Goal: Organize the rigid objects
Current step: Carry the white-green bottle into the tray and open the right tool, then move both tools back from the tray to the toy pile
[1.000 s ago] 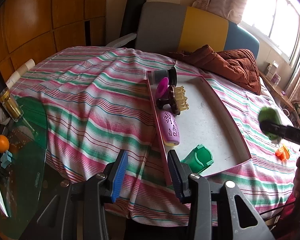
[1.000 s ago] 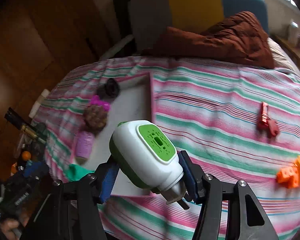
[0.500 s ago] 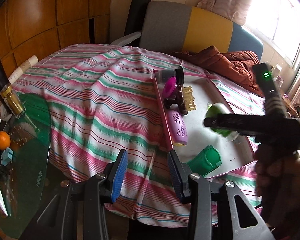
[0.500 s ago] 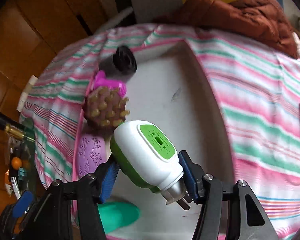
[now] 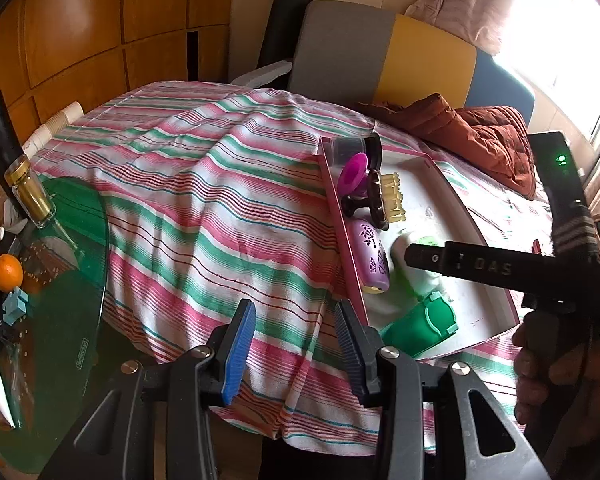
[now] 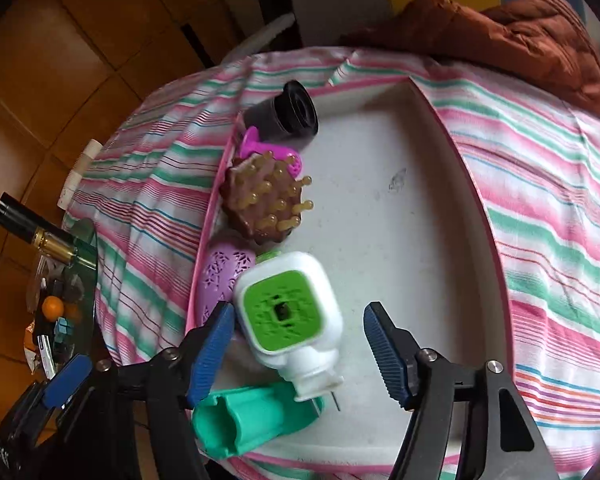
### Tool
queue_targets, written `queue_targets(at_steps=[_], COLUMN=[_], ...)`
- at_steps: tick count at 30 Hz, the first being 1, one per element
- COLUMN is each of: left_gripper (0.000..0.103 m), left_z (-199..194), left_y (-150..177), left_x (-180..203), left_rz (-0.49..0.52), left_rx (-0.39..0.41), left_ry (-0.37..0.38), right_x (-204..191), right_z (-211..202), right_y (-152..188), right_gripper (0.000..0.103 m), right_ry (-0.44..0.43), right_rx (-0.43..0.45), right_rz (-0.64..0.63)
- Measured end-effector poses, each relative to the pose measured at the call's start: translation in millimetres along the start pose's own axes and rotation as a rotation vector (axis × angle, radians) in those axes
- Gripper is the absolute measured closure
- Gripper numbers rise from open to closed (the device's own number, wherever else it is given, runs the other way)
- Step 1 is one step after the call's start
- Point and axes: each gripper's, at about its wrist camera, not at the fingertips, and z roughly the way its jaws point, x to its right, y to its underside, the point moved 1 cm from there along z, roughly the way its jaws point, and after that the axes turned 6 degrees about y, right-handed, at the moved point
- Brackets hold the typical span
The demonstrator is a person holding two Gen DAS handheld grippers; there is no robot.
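A pink-rimmed white tray [image 6: 384, 200] lies on the striped bedspread. Along its left side sit a black jar [image 6: 288, 116], a magenta piece [image 6: 260, 148], a brown bristle brush [image 6: 266, 204], a purple case [image 6: 220, 276] and a green cup [image 6: 252, 420]. A white and green plug-in device [image 6: 288, 312] rests on the tray floor beside the purple case. My right gripper [image 6: 300, 312] straddles it with its jaws opening; the right pad stands well clear of it. My left gripper [image 5: 296, 312] hangs open and empty over the bed's near edge, left of the tray [image 5: 452, 248].
A brown quilt [image 6: 520, 36] lies at the bed's far right. A glass side table [image 5: 60, 288] at the left carries an orange [image 5: 7, 273], a bottle [image 5: 30, 196] and small items. A hand [image 5: 560, 368] holds the right gripper at the left view's right edge.
The right gripper came from over the bedspread down into the tray with the plug-in device. Its jaws have spread and the device now lies on the tray floor. The left gripper stayed put.
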Motion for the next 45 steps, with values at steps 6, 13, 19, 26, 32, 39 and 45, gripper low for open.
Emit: queue_targets(at_steps=[6, 13, 19, 26, 32, 39, 45], left_gripper=[0.062, 0.062, 0.062, 0.062, 0.062, 0.062, 0.062], left_z=[-7.3, -14.7, -19.7, -23.1, -24.1, -26.7, -26.5], left_y=[-1.4, -3.1, -4.3, -5.5, -7.0, -11.1, -14.0], left_x=[4.0, 10.5, 15.4, 24.6, 35.6, 51.1, 67.2], left_rz=[0.011, 0.032, 0.047, 0.075, 0.1, 0.141, 0.181], left_rx=[0.016, 0.031, 0.04, 0.045, 0.047, 0.053, 0.056], left_ry=[0.0, 0.0, -0.002, -0.001, 0.002, 0.007, 0.015], right_x=[3.1, 15.8, 39.9, 85.3, 131.8, 186.6, 233.7], right_z=[-22.6, -54.4, -81.8, -104.1, -118.6, -135.4, -155.0], right_y=[-0.6, 2.8, 9.3, 17.5, 23.9, 29.8, 37.7], right_gripper=[0.032, 0.031, 0.027, 0.025, 0.024, 0.024, 0.021], right_ry=[0.01, 0.035, 0.074, 0.134, 0.196, 0.271, 0.343], right_rx=[0.066, 0.154, 0.221, 0.252, 0.261, 0.273, 0.286], right_rz=[-0.013, -0.04, -0.048, -0.006, 0.058, 0.146, 0.212])
